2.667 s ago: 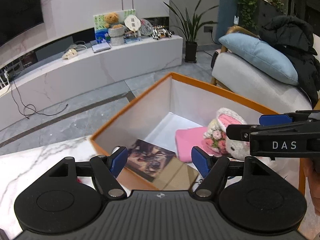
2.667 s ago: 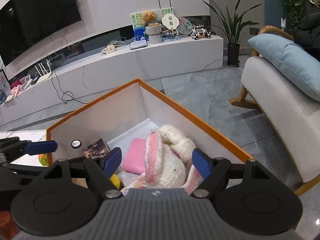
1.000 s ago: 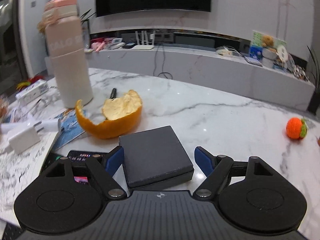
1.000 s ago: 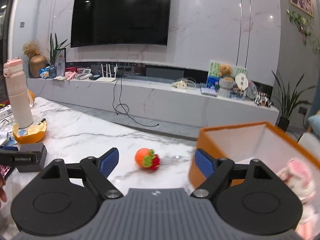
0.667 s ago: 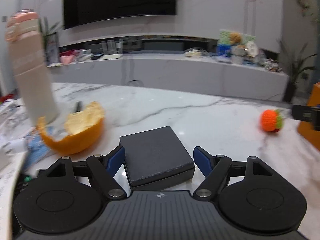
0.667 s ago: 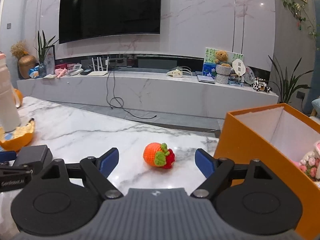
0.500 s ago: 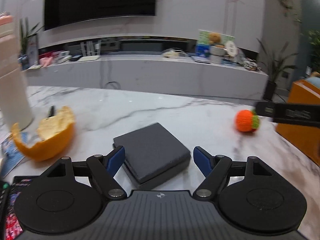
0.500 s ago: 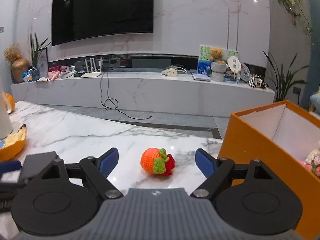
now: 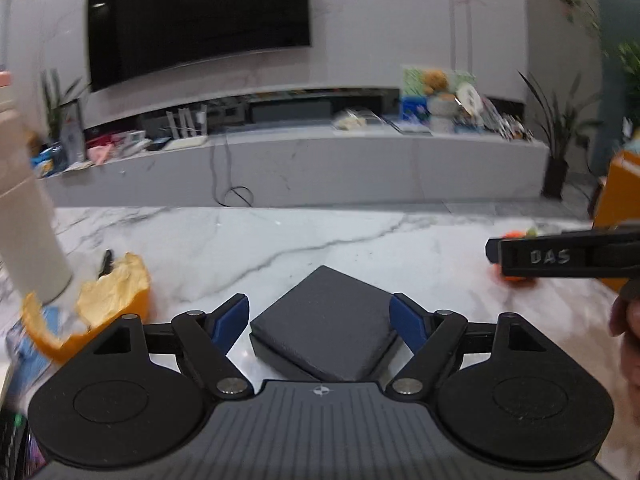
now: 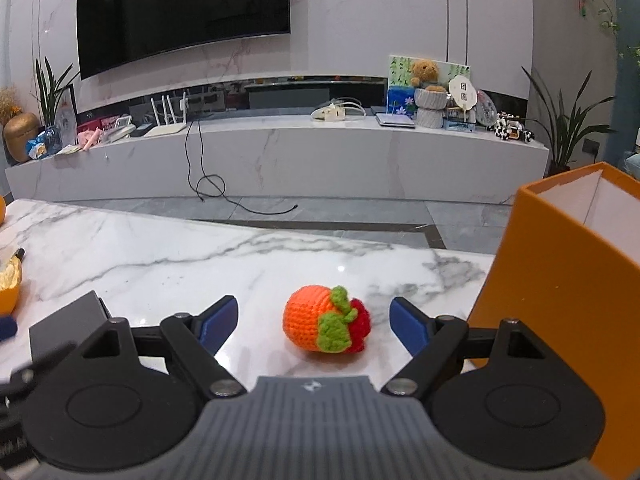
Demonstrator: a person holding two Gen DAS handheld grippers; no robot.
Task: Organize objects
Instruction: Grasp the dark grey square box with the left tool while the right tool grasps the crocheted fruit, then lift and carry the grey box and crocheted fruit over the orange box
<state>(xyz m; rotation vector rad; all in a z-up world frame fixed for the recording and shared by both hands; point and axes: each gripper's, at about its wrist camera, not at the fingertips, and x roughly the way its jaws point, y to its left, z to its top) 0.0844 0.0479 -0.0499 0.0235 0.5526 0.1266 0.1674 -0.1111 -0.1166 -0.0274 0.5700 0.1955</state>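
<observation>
Marble counter (image 10: 168,256). Left gripper (image 9: 320,322): fingers spread wide either side of dark box (image 9: 324,322), not touching. Right gripper (image 10: 314,322): fingers spread wide either side of crocheted fruit (image 10: 326,324), resting on counter beside orange bin (image 10: 560,292).

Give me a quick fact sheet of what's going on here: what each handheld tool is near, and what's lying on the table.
Surface: white marble table
Left gripper: jaws open on either side of a dark grey flat box, not clamped
Right gripper: jaws open, crochet orange toy lying between them, untouched
Container: orange box, open top, at the right of the table
Other items: orange peel and a pale bottle at the left
Background: wall TV, long marble console
</observation>
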